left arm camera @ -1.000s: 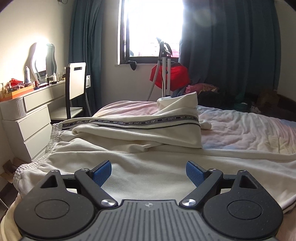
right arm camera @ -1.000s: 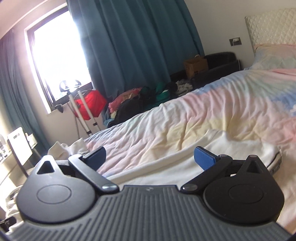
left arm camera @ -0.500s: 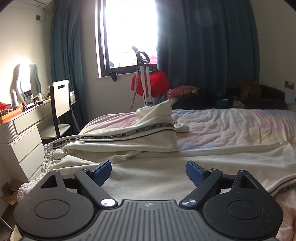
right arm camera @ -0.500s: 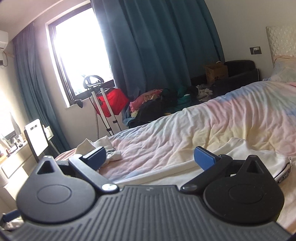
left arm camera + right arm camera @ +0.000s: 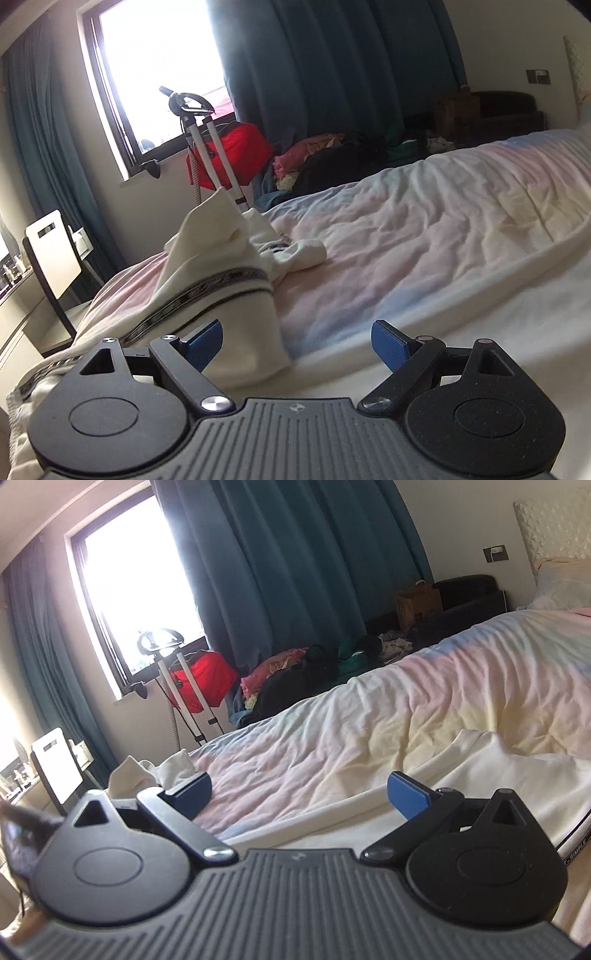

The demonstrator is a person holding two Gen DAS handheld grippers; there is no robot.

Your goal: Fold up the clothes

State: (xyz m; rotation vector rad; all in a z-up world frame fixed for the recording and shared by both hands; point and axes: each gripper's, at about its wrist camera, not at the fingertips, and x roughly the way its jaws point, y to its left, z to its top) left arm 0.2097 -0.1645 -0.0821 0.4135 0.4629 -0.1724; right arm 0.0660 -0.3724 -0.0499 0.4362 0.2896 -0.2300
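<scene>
both claws gaping, nothing grabbed

left claw (image 5: pixel 295 341), right claw (image 5: pixel 299 794) over cream garment (image 5: pixel 236 295); a single-layer pinch could wreck the fold

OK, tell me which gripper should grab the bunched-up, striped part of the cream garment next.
Left, probably. The left gripper is open, with the striped fold just ahead of its fingers. The right gripper is also open, but faces flat cream cloth, the bunch off to its left.

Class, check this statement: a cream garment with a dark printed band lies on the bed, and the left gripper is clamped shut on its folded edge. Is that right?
Not quite. The left wrist view shows the left gripper open, holding nothing; the cream garment with its dark printed band does lie on the bed.
</scene>
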